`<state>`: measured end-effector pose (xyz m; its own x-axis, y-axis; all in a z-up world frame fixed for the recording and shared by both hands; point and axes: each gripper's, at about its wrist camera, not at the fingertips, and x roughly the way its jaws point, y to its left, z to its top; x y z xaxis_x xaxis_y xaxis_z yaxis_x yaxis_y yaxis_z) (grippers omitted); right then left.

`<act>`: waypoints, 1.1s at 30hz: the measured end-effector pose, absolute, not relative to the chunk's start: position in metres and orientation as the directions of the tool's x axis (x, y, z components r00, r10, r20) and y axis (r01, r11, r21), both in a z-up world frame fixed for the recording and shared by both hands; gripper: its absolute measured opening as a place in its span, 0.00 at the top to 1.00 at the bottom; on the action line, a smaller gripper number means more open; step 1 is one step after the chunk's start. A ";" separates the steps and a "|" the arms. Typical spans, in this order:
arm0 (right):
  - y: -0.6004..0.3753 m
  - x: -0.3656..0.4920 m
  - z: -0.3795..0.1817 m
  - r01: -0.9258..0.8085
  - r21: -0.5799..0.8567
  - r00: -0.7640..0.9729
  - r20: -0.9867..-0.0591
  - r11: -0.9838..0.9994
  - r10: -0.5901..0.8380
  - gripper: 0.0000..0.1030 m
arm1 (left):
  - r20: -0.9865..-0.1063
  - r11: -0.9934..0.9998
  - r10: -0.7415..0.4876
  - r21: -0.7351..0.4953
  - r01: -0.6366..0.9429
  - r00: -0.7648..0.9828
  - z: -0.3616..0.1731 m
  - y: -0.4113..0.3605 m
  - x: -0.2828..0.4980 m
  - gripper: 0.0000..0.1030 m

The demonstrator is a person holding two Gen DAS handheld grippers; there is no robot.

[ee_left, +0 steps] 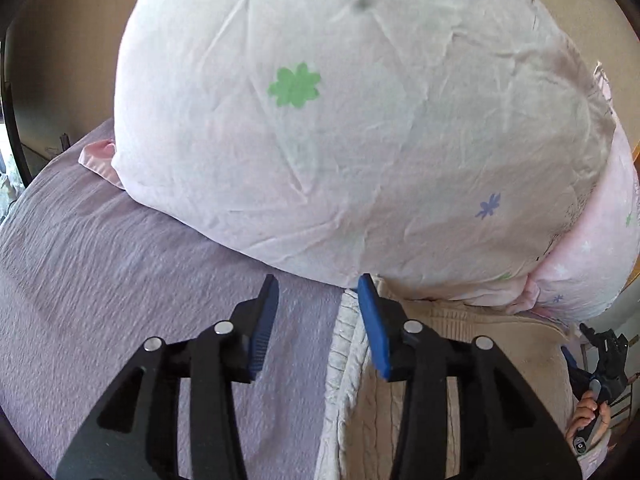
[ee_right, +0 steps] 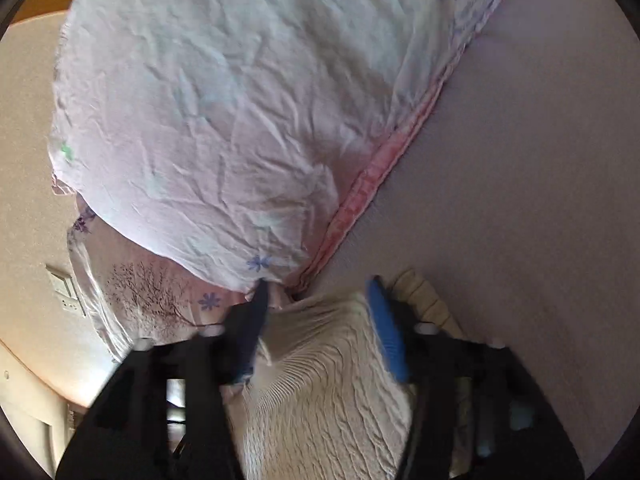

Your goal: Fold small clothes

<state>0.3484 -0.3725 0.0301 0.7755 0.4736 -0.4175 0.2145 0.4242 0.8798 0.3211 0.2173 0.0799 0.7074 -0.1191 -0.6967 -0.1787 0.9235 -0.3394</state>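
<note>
Beige knit between parted jaws, seemingly ungripped

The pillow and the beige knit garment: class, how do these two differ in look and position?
The pillow is smooth, pale pink with printed flowers; the knit garment is plain beige with ribbed, cabled texture. The pillow is plump and sits behind, at the far side; the garment lies flatter, nearer, under the open left gripper. Both rest on the lilac bedspread.
</note>
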 end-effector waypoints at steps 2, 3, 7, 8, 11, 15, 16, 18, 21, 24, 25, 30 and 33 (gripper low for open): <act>-0.378 0.333 0.040 0.167 0.894 0.860 -0.338 0.415 0.382 0.11 | -0.700 0.915 -0.161 -0.371 -0.161 0.696 0.078 0.225 0.309 0.54; -0.377 0.330 0.044 0.134 0.894 0.862 -0.318 0.428 0.395 0.11 | -0.709 0.905 -0.206 -0.400 -0.144 0.675 0.073 0.227 0.303 0.53; -0.336 0.324 0.062 0.010 0.787 0.770 -0.400 0.617 0.497 0.13 | -0.706 0.854 -0.395 -0.518 -0.048 0.588 0.049 0.222 0.283 0.55; -0.323 0.321 0.063 -0.024 0.760 0.742 -0.422 0.650 0.521 0.13 | -0.701 0.841 -0.430 -0.540 -0.031 0.569 0.043 0.220 0.281 0.55; -0.282 0.310 0.064 -0.136 0.646 0.686 -0.486 0.751 0.542 0.13 | -0.724 0.841 -0.449 -0.541 -0.026 0.524 0.028 0.206 0.278 0.55; -0.258 0.312 0.051 -0.127 0.517 0.646 -0.604 0.846 0.466 0.13 | -0.743 0.863 -0.431 -0.505 -0.006 0.512 0.023 0.195 0.280 0.55; -0.255 0.313 0.048 -0.119 0.497 0.636 -0.627 0.860 0.450 0.13 | -0.746 0.866 -0.425 -0.501 -0.011 0.513 0.022 0.191 0.283 0.55; -0.250 0.311 0.045 -0.127 0.476 0.647 -0.625 0.870 0.436 0.12 | -0.747 0.870 -0.412 -0.493 -0.019 0.522 0.021 0.188 0.288 0.51; -0.254 0.305 0.043 -0.130 0.509 0.664 -0.592 0.851 0.456 0.12 | -0.760 0.884 -0.376 -0.466 -0.041 0.530 0.020 0.176 0.293 0.59; -0.268 0.301 0.042 -0.127 0.568 0.679 -0.548 0.813 0.488 0.12 | -0.759 0.872 -0.383 -0.485 -0.063 0.527 0.015 0.172 0.295 0.79; -0.271 0.300 0.046 -0.122 0.584 0.683 -0.537 0.802 0.495 0.12 | -0.758 0.873 -0.380 -0.483 -0.065 0.531 0.018 0.172 0.294 0.82; -0.297 0.288 0.063 -0.103 0.649 0.743 -0.454 0.753 0.492 0.12 | -0.708 0.836 -0.419 -0.545 -0.062 0.568 0.062 0.163 0.295 0.87; -0.322 0.279 0.073 -0.088 0.688 0.781 -0.400 0.720 0.479 0.12 | -0.687 0.851 -0.434 -0.525 0.014 0.584 0.103 0.111 0.301 0.88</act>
<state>0.2791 -0.3220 0.0733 0.7814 0.4786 -0.4005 -0.0884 0.7201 0.6882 0.3006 0.1114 0.1035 0.5835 -0.4336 -0.6867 0.0144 0.8510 -0.5250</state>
